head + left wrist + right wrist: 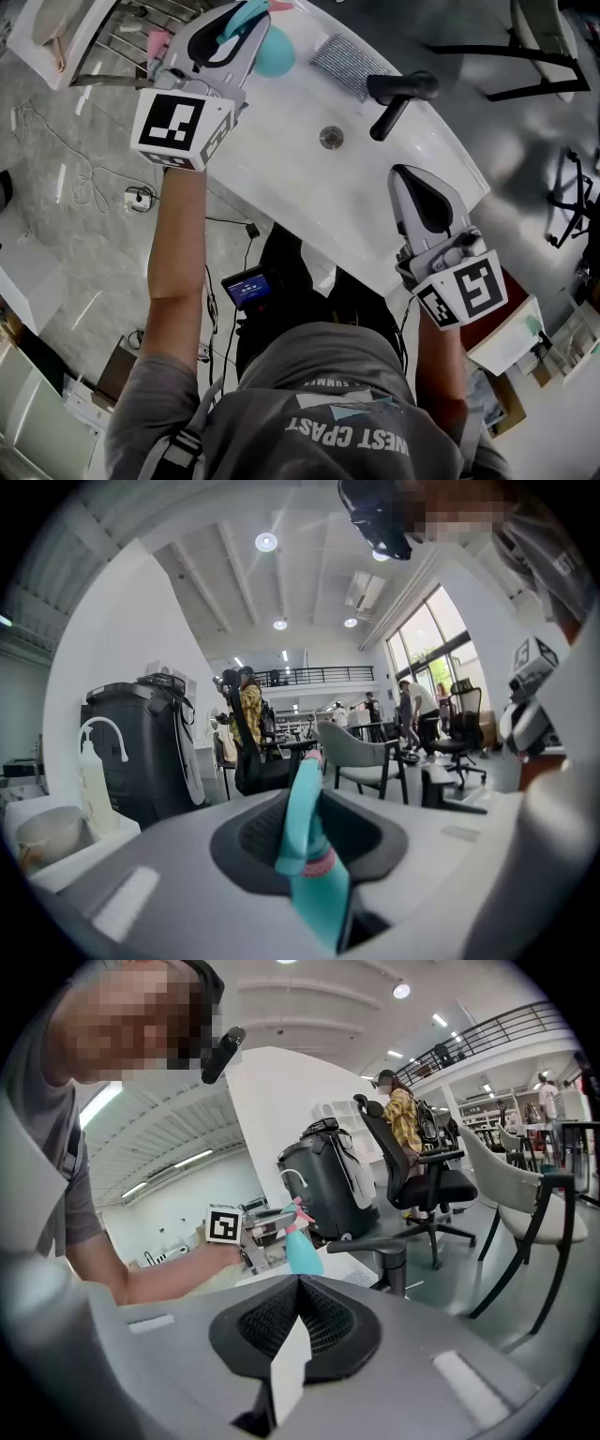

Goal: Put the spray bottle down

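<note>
Set-down is being judged under way: the teal plastic spray bottle (274,52) is being clamped by the left gripper (242,28) over the far-left corner of the white washbasin (309,197), the right gripper (405,178) closed on nothing at its near edge; lowering until seated, then release, is being called for.

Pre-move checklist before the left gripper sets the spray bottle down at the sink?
1. Grip: left gripper shut on spray bottle: ok.
2. Nozzle end of the bottle up, seen in the right gripper view: ok.
3. Base of the bottle touching a surface: cannot tell, the base is hidden.
4. Bare patch of sink near the bottle: ok.
5. Black faucet apart from the bottle: ok.
6. Other hand: right gripper shut, empty, well away from the bottle: ok.
</note>
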The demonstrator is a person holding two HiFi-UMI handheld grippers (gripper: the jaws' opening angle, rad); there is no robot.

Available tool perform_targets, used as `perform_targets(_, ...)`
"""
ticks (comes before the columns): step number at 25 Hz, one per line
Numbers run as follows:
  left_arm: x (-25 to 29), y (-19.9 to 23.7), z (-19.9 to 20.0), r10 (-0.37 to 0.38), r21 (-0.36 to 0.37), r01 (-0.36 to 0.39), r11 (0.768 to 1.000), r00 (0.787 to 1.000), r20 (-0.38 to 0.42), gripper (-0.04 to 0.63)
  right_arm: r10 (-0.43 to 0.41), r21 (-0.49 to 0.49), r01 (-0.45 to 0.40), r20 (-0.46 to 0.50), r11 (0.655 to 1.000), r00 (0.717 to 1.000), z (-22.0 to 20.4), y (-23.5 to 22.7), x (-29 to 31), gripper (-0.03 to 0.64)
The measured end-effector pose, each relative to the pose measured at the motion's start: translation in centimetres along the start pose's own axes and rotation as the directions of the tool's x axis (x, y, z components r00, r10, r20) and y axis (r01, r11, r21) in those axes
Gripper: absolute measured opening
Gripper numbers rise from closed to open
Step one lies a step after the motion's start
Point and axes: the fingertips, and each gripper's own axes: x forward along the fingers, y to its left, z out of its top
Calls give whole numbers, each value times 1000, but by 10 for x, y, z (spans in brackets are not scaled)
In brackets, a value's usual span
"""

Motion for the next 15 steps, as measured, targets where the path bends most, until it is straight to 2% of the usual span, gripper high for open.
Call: perform_targets(15,30,4,-17,14,-2,-14,1000,1000,28,94,-13,30,14,-30,999,999,-25,-6,3,0)
